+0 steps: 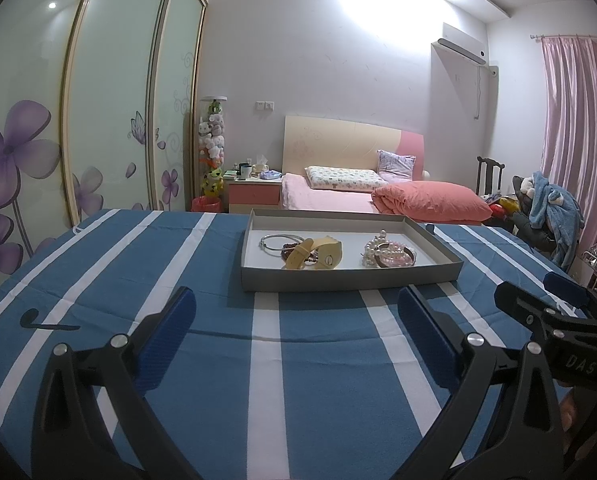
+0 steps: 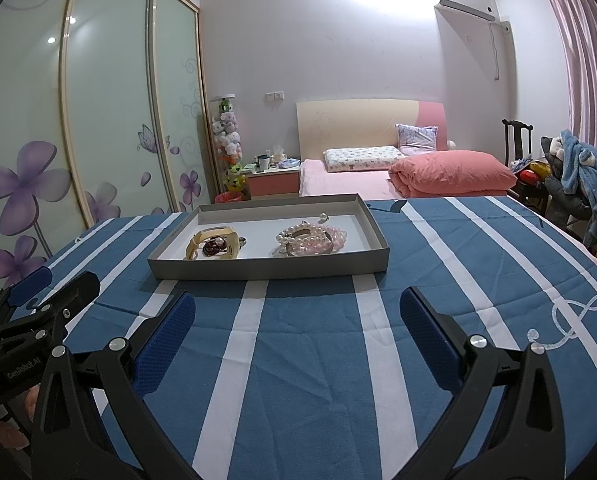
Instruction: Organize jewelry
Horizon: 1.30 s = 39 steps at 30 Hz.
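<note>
Jewelry lies in a shallow grey tray (image 1: 350, 276) set on a blue cloth with white stripes (image 1: 202, 352), ahead of both grippers and apart from them. In the tray's left part sit a silver bangle (image 1: 279, 241), a yellow watch (image 1: 318, 255) and a dark red bead bracelet (image 1: 294, 251), all touching or overlapping in one cluster. In the right part, a pearl bracelet (image 1: 376, 249) and a pink bead bracelet (image 1: 397, 257) are heaped together with a metal bangle, which is too tangled to make out clearly. A bare strip of white tray floor separates the two clusters.

The left gripper (image 1: 297, 322) hovers low over the cloth, in front of the tray's near wall, its blue-padded fingers (image 1: 426, 336) wide apart with nothing between them. The right gripper (image 2: 297, 322) is beside it, aimed at the tray from slightly to the right, its fingers (image 2: 166, 340) equally spread and holding nothing. Each gripper shows at the edge of the other's view.

Beyond the table stand a bed with a pink quilt (image 2: 454, 174), a nightstand (image 2: 273, 182) and a flowered wardrobe (image 2: 110, 112).
</note>
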Each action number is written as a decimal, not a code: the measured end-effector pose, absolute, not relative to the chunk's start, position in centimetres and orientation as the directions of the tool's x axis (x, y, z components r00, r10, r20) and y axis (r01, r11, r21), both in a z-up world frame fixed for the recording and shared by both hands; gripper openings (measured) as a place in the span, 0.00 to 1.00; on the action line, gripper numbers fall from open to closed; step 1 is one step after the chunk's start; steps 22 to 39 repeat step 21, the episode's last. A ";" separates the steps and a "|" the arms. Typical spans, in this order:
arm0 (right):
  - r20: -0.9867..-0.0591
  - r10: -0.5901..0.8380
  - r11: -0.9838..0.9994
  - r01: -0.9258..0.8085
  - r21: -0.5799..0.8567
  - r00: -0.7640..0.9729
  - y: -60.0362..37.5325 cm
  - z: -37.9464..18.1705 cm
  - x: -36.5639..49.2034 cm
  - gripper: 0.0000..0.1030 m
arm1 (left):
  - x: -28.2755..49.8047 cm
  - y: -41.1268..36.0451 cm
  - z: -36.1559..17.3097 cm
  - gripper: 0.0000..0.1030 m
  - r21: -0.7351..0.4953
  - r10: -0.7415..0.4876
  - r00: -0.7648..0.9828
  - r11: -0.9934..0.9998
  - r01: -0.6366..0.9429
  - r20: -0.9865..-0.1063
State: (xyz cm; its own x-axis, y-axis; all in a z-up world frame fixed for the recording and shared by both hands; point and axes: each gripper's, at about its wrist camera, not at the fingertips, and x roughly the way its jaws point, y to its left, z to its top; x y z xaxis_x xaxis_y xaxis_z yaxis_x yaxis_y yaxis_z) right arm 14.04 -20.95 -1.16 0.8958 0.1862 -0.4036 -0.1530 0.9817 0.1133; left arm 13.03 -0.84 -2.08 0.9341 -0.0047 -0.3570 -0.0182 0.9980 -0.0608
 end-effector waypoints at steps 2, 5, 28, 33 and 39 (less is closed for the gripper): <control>-0.406 0.186 0.982 -0.153 0.114 0.895 -20.9 -1.3 14.1 0.98 | 13.0 -0.9 -2.1 0.96 -0.061 -0.003 0.935 0.998 -0.020 -0.356; -0.409 0.187 0.982 -0.153 0.114 0.893 -21.0 -1.6 14.0 0.98 | 12.9 -1.0 -2.2 0.96 -0.060 0.001 0.935 0.998 -0.024 -0.354; -0.410 0.187 0.982 -0.153 0.113 0.893 -21.1 -1.7 13.9 0.98 | 13.0 -0.9 -2.1 0.96 -0.062 -0.008 0.934 0.998 -0.015 -0.358; -0.410 0.187 0.982 -0.153 0.113 0.893 -21.1 -1.7 13.9 0.98 | 13.0 -0.9 -2.1 0.96 -0.062 -0.008 0.934 0.998 -0.015 -0.358; -0.410 0.187 0.982 -0.153 0.113 0.893 -21.1 -1.7 13.9 0.98 | 13.0 -0.9 -2.1 0.96 -0.062 -0.008 0.934 0.998 -0.015 -0.358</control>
